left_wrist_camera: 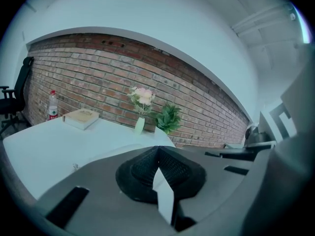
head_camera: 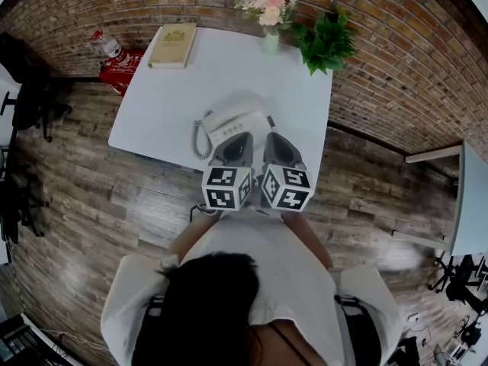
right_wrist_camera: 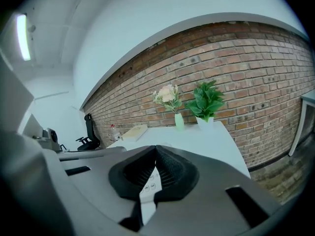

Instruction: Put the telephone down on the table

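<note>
Head view steeply down on the tabletop point(head_camera: 164, 101); both gripper views low, close, toward the shared brick wall point(left_wrist_camera: 93, 85).

White corded telephone point(head_camera: 232, 124), coiled cord point(head_camera: 200, 139) looping at its left, is lying level by the table's point(head_camera: 175, 105) near edge, possibly raised off it.

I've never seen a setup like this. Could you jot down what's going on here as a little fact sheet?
telephone: white, coiled cord, over the table's near edge; lifted or resting, cannot tell
left claw: shut on the telephone's edge
right claw: shut on the telephone, near its buttons
table: white, by a brick wall
far end of table: book, vase of flowers, potted plant
beside the table: bottle
</note>
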A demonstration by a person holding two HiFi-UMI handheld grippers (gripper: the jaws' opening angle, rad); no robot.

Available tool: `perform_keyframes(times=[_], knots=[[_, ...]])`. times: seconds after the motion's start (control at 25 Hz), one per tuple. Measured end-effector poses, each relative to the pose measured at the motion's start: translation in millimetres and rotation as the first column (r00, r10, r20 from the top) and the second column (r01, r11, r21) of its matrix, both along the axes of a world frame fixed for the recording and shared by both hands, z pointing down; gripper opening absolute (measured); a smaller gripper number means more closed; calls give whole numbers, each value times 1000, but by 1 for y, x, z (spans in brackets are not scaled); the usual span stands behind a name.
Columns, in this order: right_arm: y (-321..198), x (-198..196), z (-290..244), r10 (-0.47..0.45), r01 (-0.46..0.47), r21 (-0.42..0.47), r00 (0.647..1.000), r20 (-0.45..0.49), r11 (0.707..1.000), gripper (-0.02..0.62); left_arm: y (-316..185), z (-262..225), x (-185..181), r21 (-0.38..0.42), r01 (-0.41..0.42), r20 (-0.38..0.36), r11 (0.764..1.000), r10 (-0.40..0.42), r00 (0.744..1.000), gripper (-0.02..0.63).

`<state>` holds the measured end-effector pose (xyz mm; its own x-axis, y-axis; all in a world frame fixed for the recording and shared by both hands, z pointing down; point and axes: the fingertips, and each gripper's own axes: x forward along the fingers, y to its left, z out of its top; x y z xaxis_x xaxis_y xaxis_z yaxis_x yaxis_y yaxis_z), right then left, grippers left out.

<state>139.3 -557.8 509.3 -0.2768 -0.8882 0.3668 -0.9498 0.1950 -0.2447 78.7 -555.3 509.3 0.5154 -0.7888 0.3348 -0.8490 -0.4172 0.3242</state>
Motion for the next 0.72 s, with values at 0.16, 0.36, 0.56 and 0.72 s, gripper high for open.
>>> perform_keyframes(times=[0.16,0.36,0.56,0.72], knots=[[8,-6,-3,-29,29,24,999,-13,999,25,5,1,-2,5,4,14,1000,-4,1000,25],[16,-7,-8,-48,50,43,998,-33,998,25,13,-3,-2,24,7,30,1000,-8,1000,25],[24,-11,-9,-79,82,59,996,-51,995,25,22,-6,-1,43,-3,41,999,1,999,25],[30,-10,-8,-86,89,59,995,-55,994,25,27,-6,-1,47,-7,45,999,5,999,25]])
